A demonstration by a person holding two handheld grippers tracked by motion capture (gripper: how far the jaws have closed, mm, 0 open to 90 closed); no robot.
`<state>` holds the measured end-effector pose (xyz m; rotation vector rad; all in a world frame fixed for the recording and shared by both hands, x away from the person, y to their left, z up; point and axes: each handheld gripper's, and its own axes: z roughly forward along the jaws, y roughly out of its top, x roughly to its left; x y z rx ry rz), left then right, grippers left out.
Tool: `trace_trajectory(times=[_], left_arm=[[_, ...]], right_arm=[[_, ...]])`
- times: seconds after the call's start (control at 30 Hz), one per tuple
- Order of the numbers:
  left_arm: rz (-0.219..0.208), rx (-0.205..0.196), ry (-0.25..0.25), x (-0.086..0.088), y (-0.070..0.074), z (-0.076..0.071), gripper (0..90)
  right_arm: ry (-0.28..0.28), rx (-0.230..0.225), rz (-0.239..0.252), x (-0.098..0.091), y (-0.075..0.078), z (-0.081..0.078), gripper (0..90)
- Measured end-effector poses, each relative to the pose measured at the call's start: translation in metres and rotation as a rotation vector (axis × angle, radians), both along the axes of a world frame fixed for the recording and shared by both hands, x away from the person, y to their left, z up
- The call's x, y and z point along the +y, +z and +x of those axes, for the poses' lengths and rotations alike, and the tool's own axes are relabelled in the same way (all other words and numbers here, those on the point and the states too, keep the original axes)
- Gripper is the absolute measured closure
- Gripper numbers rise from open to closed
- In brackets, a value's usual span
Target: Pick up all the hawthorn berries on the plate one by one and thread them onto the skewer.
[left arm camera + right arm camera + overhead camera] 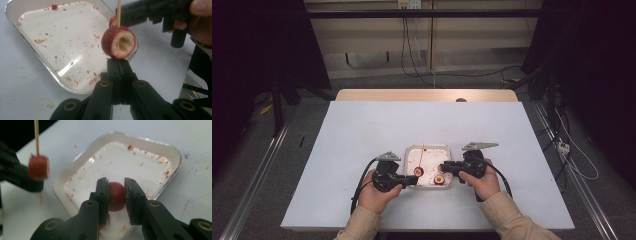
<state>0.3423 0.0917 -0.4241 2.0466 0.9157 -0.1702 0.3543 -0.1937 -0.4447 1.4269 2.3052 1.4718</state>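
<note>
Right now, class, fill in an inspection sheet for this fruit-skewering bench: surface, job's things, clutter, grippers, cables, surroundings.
Surface: white table, stained with crumbs near the tray.
Job's things: metal tray smeared with red pulp; cored red fruit threaded on a wooden skewer; second red fruit over the tray.
Clutter: red fruit scraps inside the tray.
Grippers: left gripper shut on the skewer below the cored fruit; right gripper shut on the second fruit.
Cables: black cable trails from the left gripper; wall cables hang behind.
Surroundings: dark curtains, floor rails.

Glossy metal tray [15,23], thin wooden skewer [119,12], matt white tabletop [362,130]
</note>
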Motion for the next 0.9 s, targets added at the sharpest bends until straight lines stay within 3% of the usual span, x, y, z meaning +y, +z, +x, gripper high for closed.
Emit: trace_trajectory(times=[0.3, 0.6, 0.9], left_arm=[[-0.001, 0.03, -0.055, -0.015, -0.005, -0.007, 90.0], [0.02, 0.041, -0.076, -0.024, -0.01, -0.011, 90.0], [0.017, 0.055, -0.093, -0.03, -0.012, -0.012, 90.0]], right_arm=[[-0.125, -0.031, 0.2, -0.014, 0.024, 0.0, 74.6], [-0.141, -0.098, 0.239, -0.009, 0.045, -0.003, 74.6], [-0.119, -0.123, 0.268, 0.002, 0.056, -0.005, 74.7]])
